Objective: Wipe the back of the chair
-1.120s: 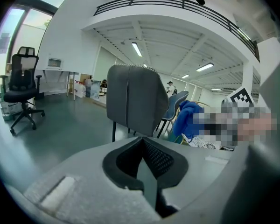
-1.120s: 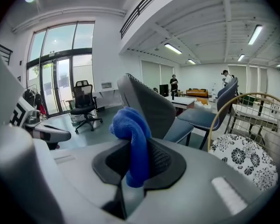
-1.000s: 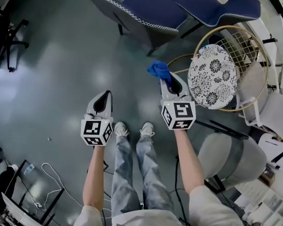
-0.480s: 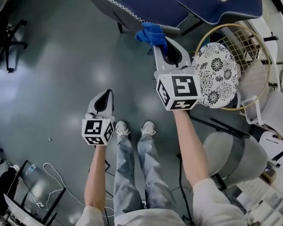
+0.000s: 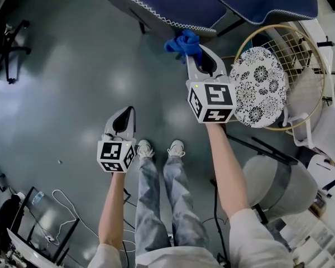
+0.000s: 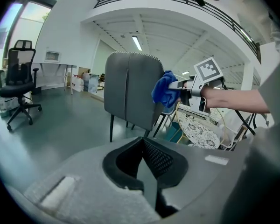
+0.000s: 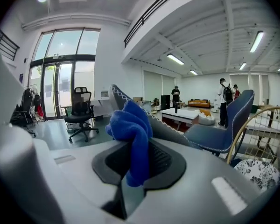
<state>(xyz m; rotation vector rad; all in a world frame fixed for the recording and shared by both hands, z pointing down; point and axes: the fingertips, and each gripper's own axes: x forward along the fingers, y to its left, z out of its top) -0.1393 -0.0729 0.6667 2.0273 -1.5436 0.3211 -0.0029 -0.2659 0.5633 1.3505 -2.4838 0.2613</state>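
The grey floor (image 5: 72, 66) fills most of your head view, and the chair (image 5: 173, 4) stands at its far edge. Its grey back (image 6: 128, 90) shows upright in the left gripper view. Your right tool (image 5: 196, 54) is raised to the chair's white-stitched edge, jaws clamped on the blue cloth (image 5: 182, 42). The cloth bunches right at that edge, but I cannot tell whether it actually presses the fabric. Your left tool (image 5: 124, 116) hangs low over the floor, well apart from the chair, jaws together on nothing. By my reading the wiping is barely begun, and nearly the whole back remains for you to cover.
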